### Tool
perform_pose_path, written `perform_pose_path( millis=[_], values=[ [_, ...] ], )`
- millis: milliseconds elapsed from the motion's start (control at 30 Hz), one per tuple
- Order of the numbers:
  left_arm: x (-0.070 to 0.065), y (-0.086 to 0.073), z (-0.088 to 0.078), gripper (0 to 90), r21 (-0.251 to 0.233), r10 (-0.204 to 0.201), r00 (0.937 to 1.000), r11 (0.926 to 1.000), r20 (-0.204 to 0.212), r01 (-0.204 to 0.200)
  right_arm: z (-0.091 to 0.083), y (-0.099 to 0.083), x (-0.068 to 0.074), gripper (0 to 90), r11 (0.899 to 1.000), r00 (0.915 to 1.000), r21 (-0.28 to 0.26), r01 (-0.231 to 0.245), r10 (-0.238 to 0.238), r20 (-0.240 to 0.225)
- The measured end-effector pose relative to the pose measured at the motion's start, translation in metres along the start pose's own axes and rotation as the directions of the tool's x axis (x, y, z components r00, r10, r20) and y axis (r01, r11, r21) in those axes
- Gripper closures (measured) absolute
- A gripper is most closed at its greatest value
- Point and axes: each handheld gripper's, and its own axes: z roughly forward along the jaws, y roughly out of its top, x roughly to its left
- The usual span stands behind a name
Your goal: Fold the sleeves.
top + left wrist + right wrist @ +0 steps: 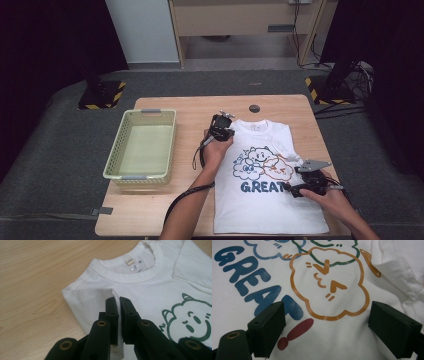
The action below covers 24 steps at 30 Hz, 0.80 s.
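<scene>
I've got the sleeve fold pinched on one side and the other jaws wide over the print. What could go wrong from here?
1. The left hand-held gripper is shut on just the edge of the folded sleeve; a pull may slip the thin fabric free and undo the fold.
2. The right hand-held gripper is open above the T-shirt, not pinning it, so a pull could drag the shirt across the table.
3. The far sleeve is bunched and may crease in.
</scene>
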Motion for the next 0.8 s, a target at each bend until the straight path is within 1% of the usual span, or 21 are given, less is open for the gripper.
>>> perform_pose_path(
  millis=[33, 67, 100, 133, 200, 300, 433, 500, 600, 700, 733, 767, 800],
  values=[
    [-0.001, 0.001, 0.002, 85.8, 0.002, -0.004, 1.0, 1.0, 0.003, 0.004, 0.0, 0.0, 0.0, 13.5, 1.0, 1.0, 0.0, -0.002, 0.002, 0.001],
    [-0.002, 0.002, 0.003, 85.4, 0.007, 0.0, 1.0, 1.0, 0.0, 0.0, 0.0, 0.0, 0.0, 13.1, 1.0, 1.0, 0.0, -0.003, 0.003, 0.002],
    [-0.003, 0.003, 0.004, 84.5, 0.014, 0.004, 1.0, 0.9999, -0.003, -0.004, 0.0, 0.0, 0.0, 12.9, 1.0, 1.0, 0.001, -0.006, 0.006, 0.002],
    [-0.005, 0.003, 0.005, 82.4, 0.012, -0.001, 1.0, 0.9999, -0.007, 0.001, 0.0, 0.0, 0.001, 12.4, 1.0, 1.0, 0.005, -0.007, 0.007, 0.003],
    [-0.007, 0.005, 0.007, 73.4, 0.008, -0.004, 1.0, 1.0, -0.005, 0.004, 0.0, 0.0, 0.001, 10.9, 1.0, 1.0, 0.008, -0.007, 0.007, 0.005],
    [-0.012, 0.006, 0.007, 65.9, 0.014, -0.006, 0.9998, 0.9999, 0.017, 0.005, 0.001, 0.001, 0.001, 9.7, 1.0, 0.9999, 0.019, -0.008, 0.008, 0.006],
    [-0.017, 0.006, 0.007, 64.1, 0.024, 0.011, 0.9995, 0.9996, 0.028, -0.011, 0.001, 0.002, 0.001, 8.8, 1.0, 0.9999, 0.023, -0.009, 0.009, 0.008],
    [-0.018, 0.007, 0.006, 61.4, 0.017, 0.013, 0.9997, 0.9998, 0.022, -0.014, 0.0, 0.003, 0.001, 7.4, 0.999, 1.0, 0.035, -0.005, 0.005, 0.005],
    [-0.016, 0.009, 0.004, 53.8, 0.013, 0.038, 0.9992, 0.9992, -0.013, -0.037, -0.002, 0.003, 0.001, 7.0, 0.999, 1.0, 0.047, -0.003, 0.003, 0.005],
    [-0.014, 0.009, 0.004, 47.2, 0.013, 0.046, 0.9987, 0.9989, -0.024, -0.045, -0.005, 0.006, 0.0, 7.1, 0.999, 1.0, 0.035, -0.003, 0.002, 0.009],
    [-0.011, 0.009, 0.005, 47.2, 0.003, 0.043, 0.9987, 0.9991, -0.027, -0.043, -0.008, 0.008, -0.001, 7.1, 1.0, 0.9999, 0.024, -0.012, 0.012, 0.008],
    [-0.009, 0.009, 0.006, 41.7, 0.003, 0.044, 0.9986, 0.999, -0.031, -0.044, -0.013, 0.018, -0.006, 8.9, 1.0, 0.9996, 0.002, -0.017, 0.017, 0.023],
    [-0.006, 0.008, 0.008, 40.2, 0.0, 0.044, 0.9985, 0.999, -0.032, -0.044, -0.014, 0.021, -0.009, 10.3, 1.0, 0.9994, -0.004, -0.021, 0.021, 0.029]
  ],
)
